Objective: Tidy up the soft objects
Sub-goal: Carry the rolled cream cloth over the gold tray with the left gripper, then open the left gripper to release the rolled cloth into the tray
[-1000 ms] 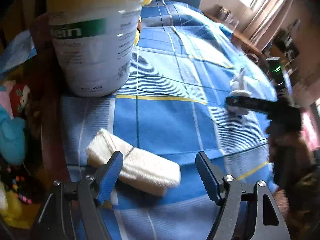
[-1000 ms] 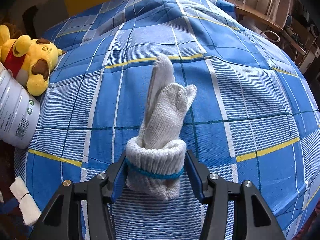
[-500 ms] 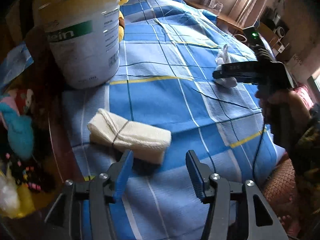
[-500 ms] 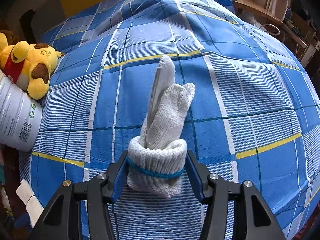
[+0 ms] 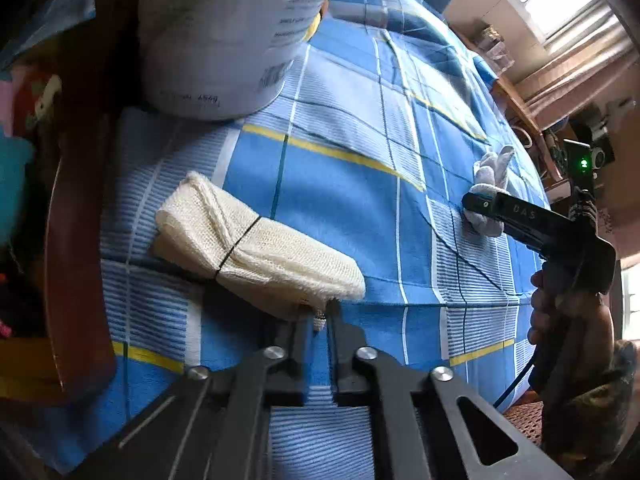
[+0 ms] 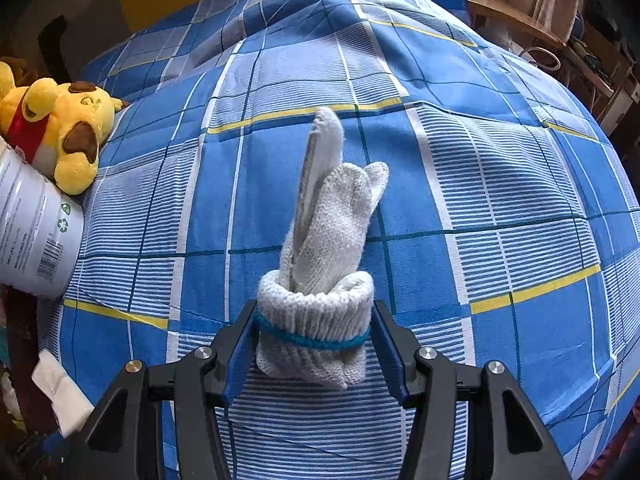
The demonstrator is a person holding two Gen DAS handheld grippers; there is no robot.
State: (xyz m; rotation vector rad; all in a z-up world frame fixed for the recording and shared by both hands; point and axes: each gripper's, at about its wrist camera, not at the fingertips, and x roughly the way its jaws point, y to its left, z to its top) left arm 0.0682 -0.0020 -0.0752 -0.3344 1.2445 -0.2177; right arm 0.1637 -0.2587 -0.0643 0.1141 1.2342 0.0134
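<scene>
Left wrist view: left gripper (image 5: pixel 319 314), jaws pinching near edge of cream cloth bundle (image 5: pixel 256 246), frame centre, on plaid bed (image 5: pixel 340 184); lift likely next.

Right wrist view: right gripper (image 6: pixel 314 342), jaws clamping knit glove (image 6: pixel 320 280) cuff, lower centre; step: carrying, needs placement spot.

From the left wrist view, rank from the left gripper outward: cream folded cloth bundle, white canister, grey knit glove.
1. Cream folded cloth bundle, pinched at the left gripper.
2. Grey knit glove, farther right.
3. White canister, farthest, upper left.

On the bed I count one rolled glove (image 6: pixel 320 280), one folded cloth bundle (image 5: pixel 256 248), one white tub (image 5: pixel 224 36), one yellow plush dog (image 6: pixel 60 128), two grippers.
</scene>
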